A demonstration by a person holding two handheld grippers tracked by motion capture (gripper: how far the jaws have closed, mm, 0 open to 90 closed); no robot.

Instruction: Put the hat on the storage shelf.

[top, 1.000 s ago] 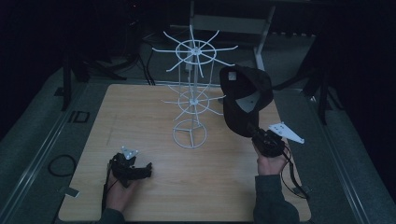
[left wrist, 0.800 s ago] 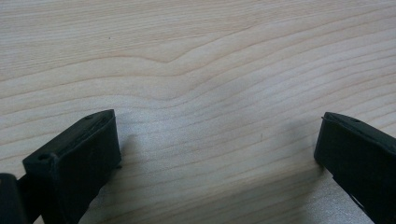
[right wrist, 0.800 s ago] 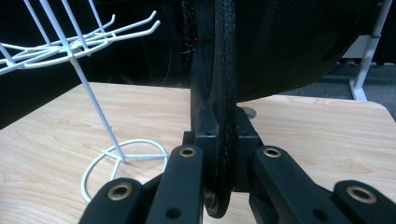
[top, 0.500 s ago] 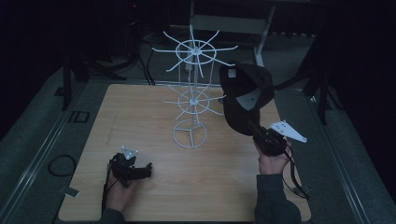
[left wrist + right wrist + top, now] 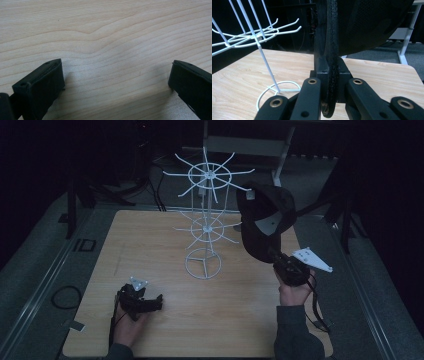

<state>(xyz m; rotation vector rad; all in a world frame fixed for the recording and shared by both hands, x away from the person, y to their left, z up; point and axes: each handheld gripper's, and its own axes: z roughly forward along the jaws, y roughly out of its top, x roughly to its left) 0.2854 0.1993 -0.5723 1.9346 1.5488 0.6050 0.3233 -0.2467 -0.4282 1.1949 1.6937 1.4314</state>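
Observation:
A black cap (image 5: 265,220) hangs in the air to the right of a white wire rack (image 5: 206,220), close to its lower ring of hooks. My right gripper (image 5: 277,257) is shut on the cap's brim from below. In the right gripper view the jaws of the right gripper (image 5: 331,67) clamp the stitched brim edge, with the cap's crown (image 5: 367,22) above and the rack (image 5: 259,32) off to the left. My left gripper (image 5: 150,302) rests on the wooden table (image 5: 150,245) at the front left. The left gripper (image 5: 116,72) is open over bare wood.
The rack stands on a round wire base (image 5: 203,264) at the table's middle, with two tiers of hooks spreading outward. A grey floor and a metal rail (image 5: 40,285) run along the table's left side. A desk frame (image 5: 280,150) stands behind.
The right gripper and the cap have drifted slightly up and to the right. The left gripper has stayed where it was.

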